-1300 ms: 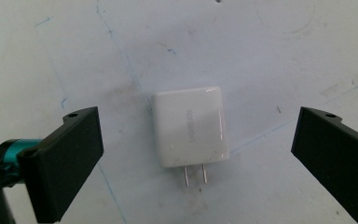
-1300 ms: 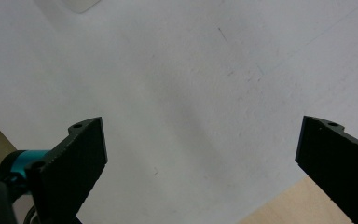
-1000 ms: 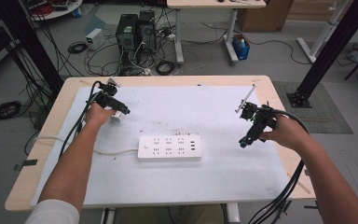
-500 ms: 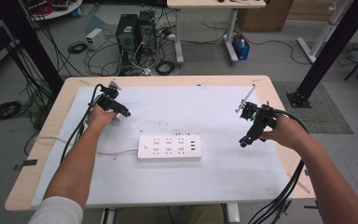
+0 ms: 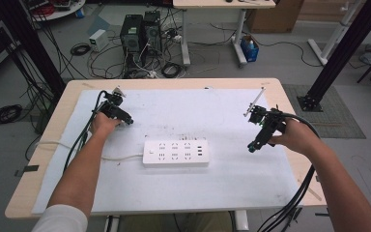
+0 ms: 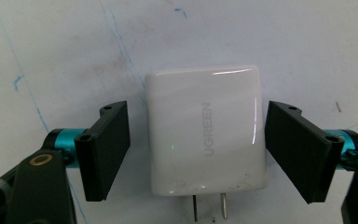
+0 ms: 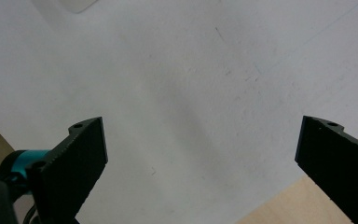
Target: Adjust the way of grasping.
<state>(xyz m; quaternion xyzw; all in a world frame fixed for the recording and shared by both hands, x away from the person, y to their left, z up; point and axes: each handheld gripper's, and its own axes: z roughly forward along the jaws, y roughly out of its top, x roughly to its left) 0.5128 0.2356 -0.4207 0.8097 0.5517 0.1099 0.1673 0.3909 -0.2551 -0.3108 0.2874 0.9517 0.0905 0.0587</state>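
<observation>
White cloth [image 5: 232,179] covers most of a wooden table [image 5: 38,188], and behind the table the grey floor is messy with black cables and two dark computer boxes [image 5: 140,34]. A white power strip [image 5: 176,153] lies near the middle of the cloth.

What has changed is small: the left gripper [image 5: 127,121] has slid a little nearer to the far left part of the cloth over the last second, while the right gripper [image 5: 252,147] has stayed where it was, off to the right of the strip.

In the left gripper view a white charger [image 6: 206,135] lies flat on the cloth, right between the two black jaws. The jaws are open with a small gap on each side, so they are not pinching it yet. I think the next step is to squeeze and lift it.

The right gripper's jaws are wide open and hold nothing
</observation>
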